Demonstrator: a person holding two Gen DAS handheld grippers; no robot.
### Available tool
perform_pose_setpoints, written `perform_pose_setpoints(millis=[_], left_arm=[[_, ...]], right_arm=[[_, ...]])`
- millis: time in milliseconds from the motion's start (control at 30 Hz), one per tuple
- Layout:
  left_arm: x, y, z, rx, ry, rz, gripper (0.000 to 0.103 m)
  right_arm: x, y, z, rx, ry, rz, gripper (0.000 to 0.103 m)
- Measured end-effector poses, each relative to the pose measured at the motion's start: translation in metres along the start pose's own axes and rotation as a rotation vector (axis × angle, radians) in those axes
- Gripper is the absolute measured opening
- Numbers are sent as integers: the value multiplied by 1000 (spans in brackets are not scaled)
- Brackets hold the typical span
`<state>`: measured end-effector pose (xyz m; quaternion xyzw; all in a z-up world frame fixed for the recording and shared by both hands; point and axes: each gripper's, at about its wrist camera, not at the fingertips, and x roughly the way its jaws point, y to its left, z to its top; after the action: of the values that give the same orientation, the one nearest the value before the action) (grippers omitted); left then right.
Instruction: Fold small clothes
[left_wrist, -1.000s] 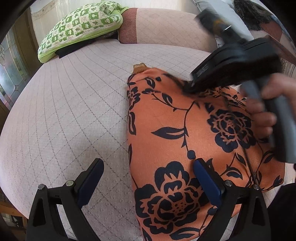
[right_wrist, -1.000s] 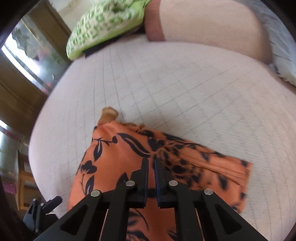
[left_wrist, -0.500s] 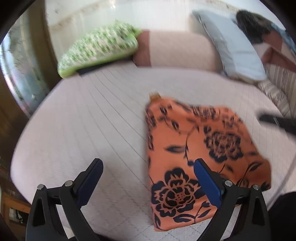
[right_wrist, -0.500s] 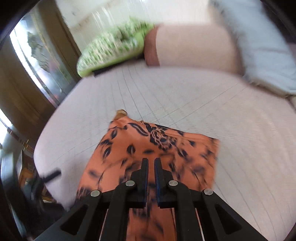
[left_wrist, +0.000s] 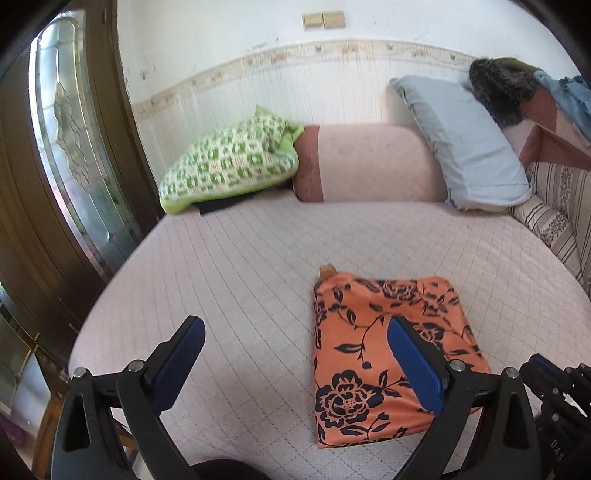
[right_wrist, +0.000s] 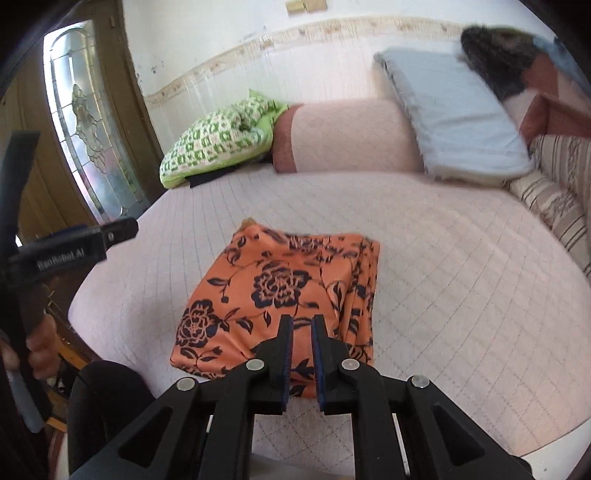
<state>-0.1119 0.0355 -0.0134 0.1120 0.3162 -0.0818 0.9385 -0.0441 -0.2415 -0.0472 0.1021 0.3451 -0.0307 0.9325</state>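
An orange garment with a dark blue flower print (left_wrist: 373, 347) lies folded into a rough square near the front edge of the pink quilted bed (left_wrist: 258, 266). It also shows in the right wrist view (right_wrist: 284, 291). My left gripper (left_wrist: 295, 350) is open and empty, held above the bed's front edge, its right finger over the garment. My right gripper (right_wrist: 302, 343) is shut with nothing between its fingers, raised above the garment's near edge. The left gripper shows at the left of the right wrist view (right_wrist: 74, 247).
A green and white patterned pillow (left_wrist: 229, 162), a pink bolster (left_wrist: 369, 164) and a light blue pillow (left_wrist: 465, 144) lie along the back wall. A striped cushion (left_wrist: 557, 214) is at the right. A wooden door with a glass panel (left_wrist: 70, 147) stands at the left.
Both grippers have pulled back and up from the garment, so the bed and wall come into view. The right gripper has left the cloth. The garment lies folded and still.
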Motion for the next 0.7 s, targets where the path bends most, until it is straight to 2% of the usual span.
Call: perform_pose_setpoints(millis=[67, 100, 133, 200, 333, 700], left_arm=[[-8, 0, 2, 0, -17, 6, 99], [-12, 1, 3, -1, -22, 7, 99], [-15, 2, 4, -4, -27, 9, 99], [-19, 3, 5, -10, -32, 16, 99], [-27, 6, 6, -25, -42, 16, 99], [-34, 14, 3, -50, -48, 3, 99]], right_arm=[[-12, 4, 2, -4, -50, -5, 38], [-18, 4, 3, 8, -73, 5, 79], [-28, 1, 3, 46, -122, 31, 90], [-43, -3, 6, 76, -195, 38, 90], [-57, 0, 11, 28, -222, -24, 90], [-53, 12, 15, 29, -171, -77, 90]])
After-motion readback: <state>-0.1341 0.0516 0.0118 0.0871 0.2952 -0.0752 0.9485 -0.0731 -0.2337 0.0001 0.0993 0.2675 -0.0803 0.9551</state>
